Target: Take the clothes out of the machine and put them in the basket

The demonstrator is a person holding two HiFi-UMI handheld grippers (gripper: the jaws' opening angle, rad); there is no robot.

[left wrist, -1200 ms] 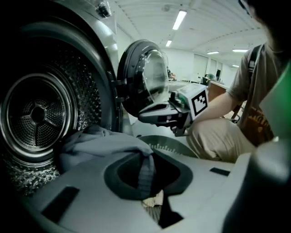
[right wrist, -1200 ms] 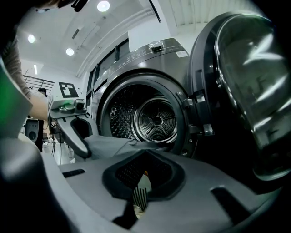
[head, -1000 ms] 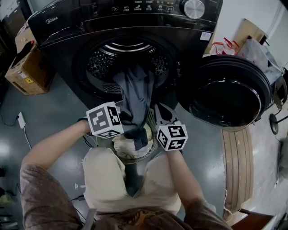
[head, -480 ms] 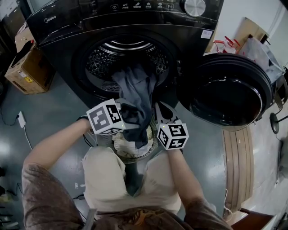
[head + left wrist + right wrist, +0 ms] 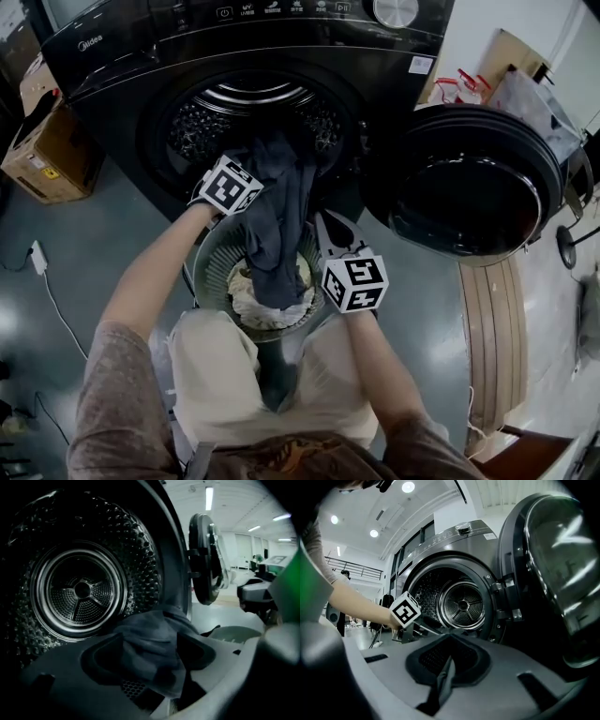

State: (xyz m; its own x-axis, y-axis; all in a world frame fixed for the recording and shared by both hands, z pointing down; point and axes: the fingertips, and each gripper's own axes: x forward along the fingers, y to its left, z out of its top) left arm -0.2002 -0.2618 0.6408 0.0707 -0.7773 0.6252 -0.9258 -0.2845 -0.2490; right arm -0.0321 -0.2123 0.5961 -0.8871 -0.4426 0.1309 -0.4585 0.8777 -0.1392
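Note:
A dark grey garment (image 5: 281,211) hangs from the mouth of the black washing machine (image 5: 141,56) down into the round basket (image 5: 211,267) below it. My left gripper (image 5: 255,164) is up at the drum opening. Its jaws have just been opening and now stand open, and in the left gripper view the left gripper (image 5: 152,662) has the garment (image 5: 140,632) lying loose between them. My right gripper (image 5: 328,230) hangs over the basket's right rim. In the right gripper view, the right gripper (image 5: 447,663) is shut on a fold of the garment (image 5: 442,684).
The round machine door (image 5: 469,183) stands swung open to the right. Light-coloured clothes (image 5: 246,302) lie in the basket. A cardboard box (image 5: 42,141) sits on the floor at left, and a white plug and cable (image 5: 39,258) lie nearby. A wooden board (image 5: 492,328) lies at right.
My left gripper has left the basket's edge and gone up to the drum mouth, letting go of the garment as its jaws opened. The right gripper has kept still.

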